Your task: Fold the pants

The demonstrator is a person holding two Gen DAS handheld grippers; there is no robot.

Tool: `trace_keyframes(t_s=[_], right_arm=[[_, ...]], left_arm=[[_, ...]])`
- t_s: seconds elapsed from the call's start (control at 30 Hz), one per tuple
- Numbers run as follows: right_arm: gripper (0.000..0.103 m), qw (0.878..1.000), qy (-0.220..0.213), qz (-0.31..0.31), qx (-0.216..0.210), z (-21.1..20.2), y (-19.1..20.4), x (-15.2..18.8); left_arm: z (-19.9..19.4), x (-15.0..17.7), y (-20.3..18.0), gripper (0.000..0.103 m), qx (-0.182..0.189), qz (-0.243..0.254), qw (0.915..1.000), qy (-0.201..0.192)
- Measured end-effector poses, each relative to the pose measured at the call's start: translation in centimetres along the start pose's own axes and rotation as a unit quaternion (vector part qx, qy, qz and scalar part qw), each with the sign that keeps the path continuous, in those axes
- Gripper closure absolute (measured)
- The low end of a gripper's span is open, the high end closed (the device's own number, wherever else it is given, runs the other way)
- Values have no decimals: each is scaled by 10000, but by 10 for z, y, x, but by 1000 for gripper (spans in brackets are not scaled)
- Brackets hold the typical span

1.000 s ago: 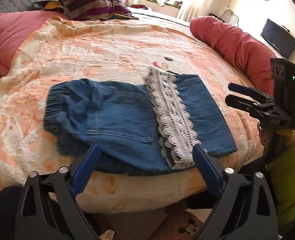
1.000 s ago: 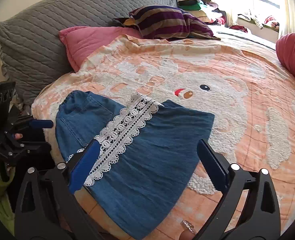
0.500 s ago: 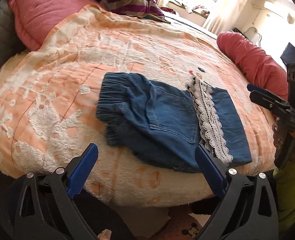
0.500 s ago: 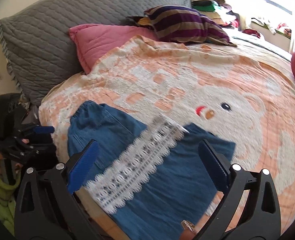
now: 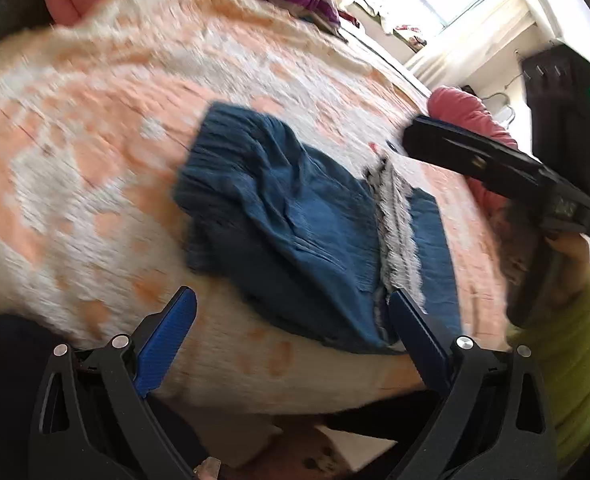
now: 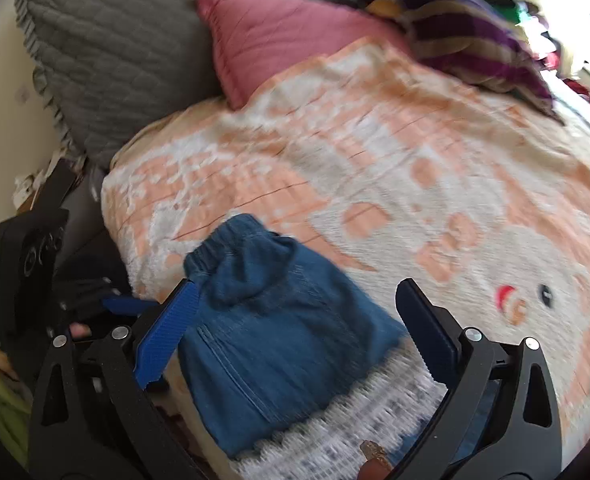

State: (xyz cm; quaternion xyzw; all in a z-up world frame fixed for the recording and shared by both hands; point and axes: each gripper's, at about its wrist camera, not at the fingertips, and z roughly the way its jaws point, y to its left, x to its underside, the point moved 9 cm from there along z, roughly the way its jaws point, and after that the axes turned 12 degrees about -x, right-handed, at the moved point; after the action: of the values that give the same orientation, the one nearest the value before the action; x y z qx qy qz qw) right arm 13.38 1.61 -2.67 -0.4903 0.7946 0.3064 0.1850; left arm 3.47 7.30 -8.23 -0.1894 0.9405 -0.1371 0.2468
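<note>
Blue denim pants (image 5: 295, 232) with a white lace hem (image 5: 397, 232) lie folded on the peach bedspread near the bed's front edge. They also show in the right wrist view (image 6: 279, 344), with the lace band (image 6: 355, 420) nearest me. My left gripper (image 5: 291, 340) is open and empty, held in front of the pants' near edge. My right gripper (image 6: 295, 340) is open and empty, above the pants' waist end. The right gripper shows from the side in the left wrist view (image 5: 495, 168), the left one in the right wrist view (image 6: 71, 300).
A grey quilted pillow (image 6: 115, 52), a pink pillow (image 6: 287, 40) and a striped pillow (image 6: 475, 48) lie at the head of the bed. A red bolster (image 5: 471, 120) lies at the far right edge. The peach bedspread (image 6: 415, 168) covers the bed.
Both grippers swung left toward the pants' waist end. The right gripper moved in closer over the pants. The pants have not moved. Both views are motion-blurred.
</note>
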Motion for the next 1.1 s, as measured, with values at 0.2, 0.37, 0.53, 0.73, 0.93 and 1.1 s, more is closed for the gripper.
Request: trace_keyframes(t_s=[0.2,0.37,0.53,0.73,0.93,1.1], right_arm=[[9,9979,608,-50,-194,44,7,-5],[9,9953,943,-95,-220,72,4,-8],[9,9923,1180,-204,-330,102,7,-14],[37,9888,1337,-175,-643,131,9,-17],[70,9894,1155,-397,-786,120,16,-12],[72,9954,282,-272,-869,62,13,-18]], left_arm=[[24,-8,-1,8,114,-246,9996,115],[39,-12,13,34,-20,-373,9993,37],[42,-17,15,49,-45,-342,9994,-94],[45,-23,9,49,-51,-249,9995,-167],[41,-27,5,50,29,-195,9992,-357],[23,-34,-23,50,53,430,9947,-936]])
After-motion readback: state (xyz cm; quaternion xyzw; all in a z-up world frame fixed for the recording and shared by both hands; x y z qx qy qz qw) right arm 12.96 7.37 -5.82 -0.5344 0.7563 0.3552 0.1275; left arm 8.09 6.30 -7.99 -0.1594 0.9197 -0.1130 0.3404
